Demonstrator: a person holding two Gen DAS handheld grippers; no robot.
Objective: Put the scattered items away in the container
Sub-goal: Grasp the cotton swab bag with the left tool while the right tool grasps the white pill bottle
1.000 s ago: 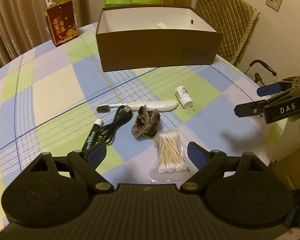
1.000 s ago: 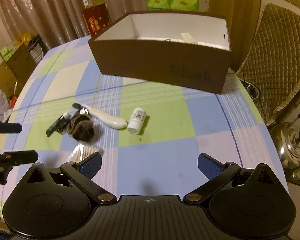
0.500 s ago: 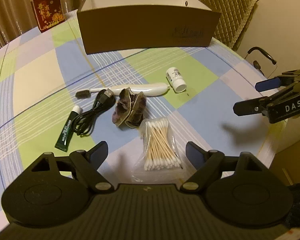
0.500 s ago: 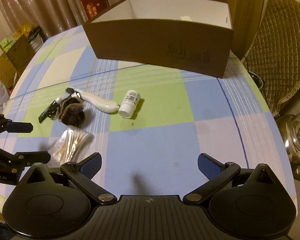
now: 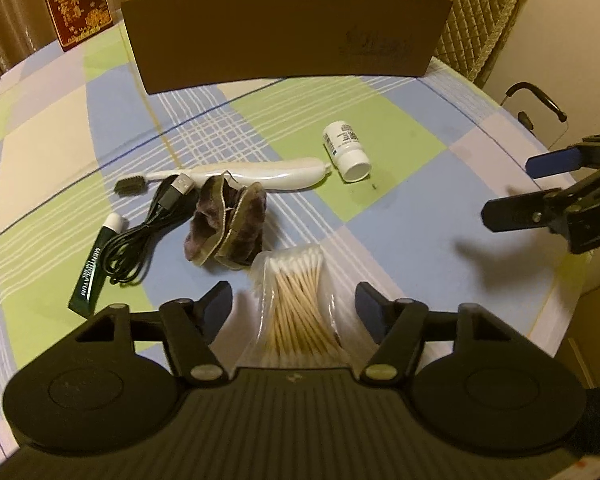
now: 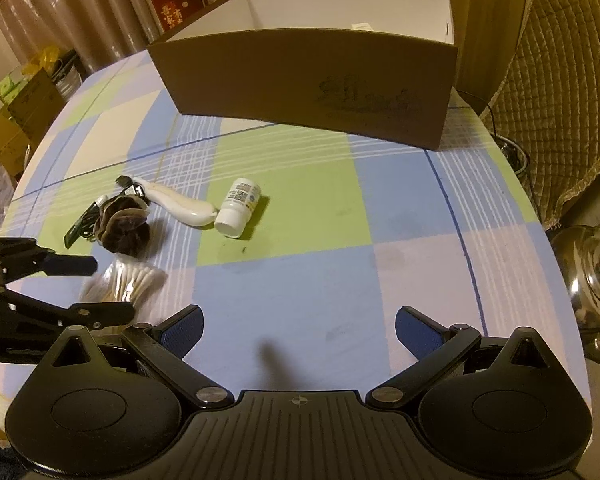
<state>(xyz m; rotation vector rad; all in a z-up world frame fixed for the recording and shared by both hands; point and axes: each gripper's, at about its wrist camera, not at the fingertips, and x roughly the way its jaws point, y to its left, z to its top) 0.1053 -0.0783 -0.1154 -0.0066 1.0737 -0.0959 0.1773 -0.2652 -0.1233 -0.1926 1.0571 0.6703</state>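
Cotton swab bag [image 5: 296, 300] is sitting between the closing jaws of the left gripper [image 5: 296, 306], not yet pinched, for boxing; right gripper [image 6: 298, 330] is hovering wide open, empty.

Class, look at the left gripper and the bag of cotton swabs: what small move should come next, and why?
Probably finish closing. The left gripper straddles the bag of cotton swabs, and its fingers are closing but still stand clear of the plastic. All the items lie outside the box.
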